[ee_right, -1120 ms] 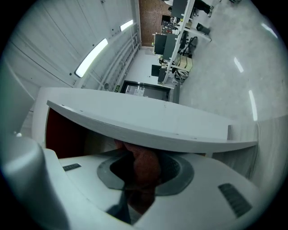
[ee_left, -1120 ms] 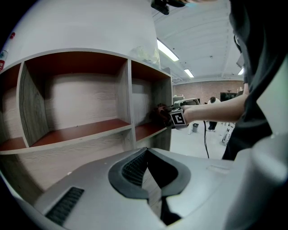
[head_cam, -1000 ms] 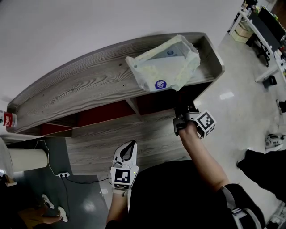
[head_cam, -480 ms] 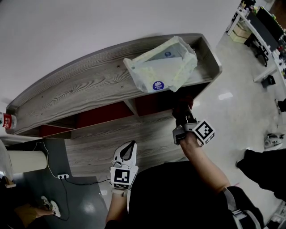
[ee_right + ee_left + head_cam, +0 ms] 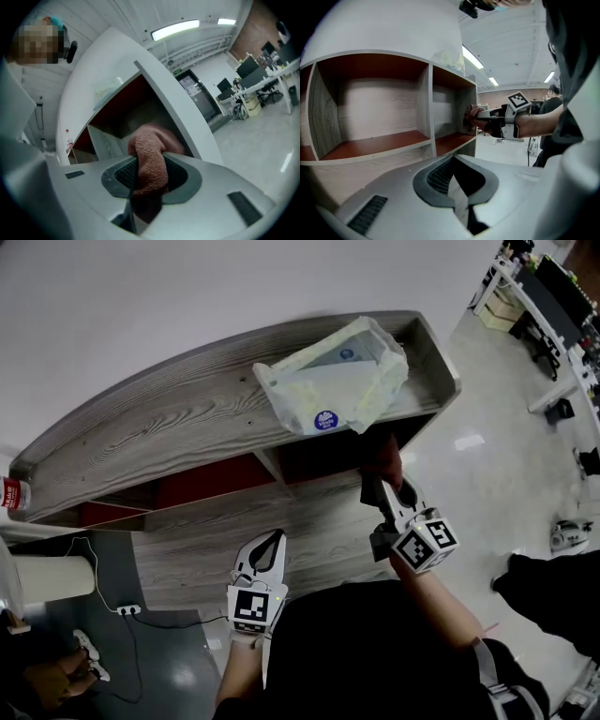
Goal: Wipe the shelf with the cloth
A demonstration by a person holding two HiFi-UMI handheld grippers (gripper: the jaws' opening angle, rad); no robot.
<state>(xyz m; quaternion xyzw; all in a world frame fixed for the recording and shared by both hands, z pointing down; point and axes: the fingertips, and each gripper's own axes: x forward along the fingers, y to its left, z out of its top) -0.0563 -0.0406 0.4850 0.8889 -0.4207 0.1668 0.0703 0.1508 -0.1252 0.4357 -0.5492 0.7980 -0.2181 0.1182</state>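
Right gripper view: right gripper (image 5: 149, 174) fingers (image 5: 117, 174) clenched on red cloth (image 5: 150, 150), bunched just beyond their tips at the shelf (image 5: 140, 96) compartment mouth; left gripper (image 5: 454, 163) closed, empty; wiping step apparently in hand; next: press cloth onto board.

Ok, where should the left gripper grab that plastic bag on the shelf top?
Probably pinch the plastic bag by its crumpled front edge beside the blue sticker, coming from the front: it lies flat, with that edge nearest the front lip of the shelf.
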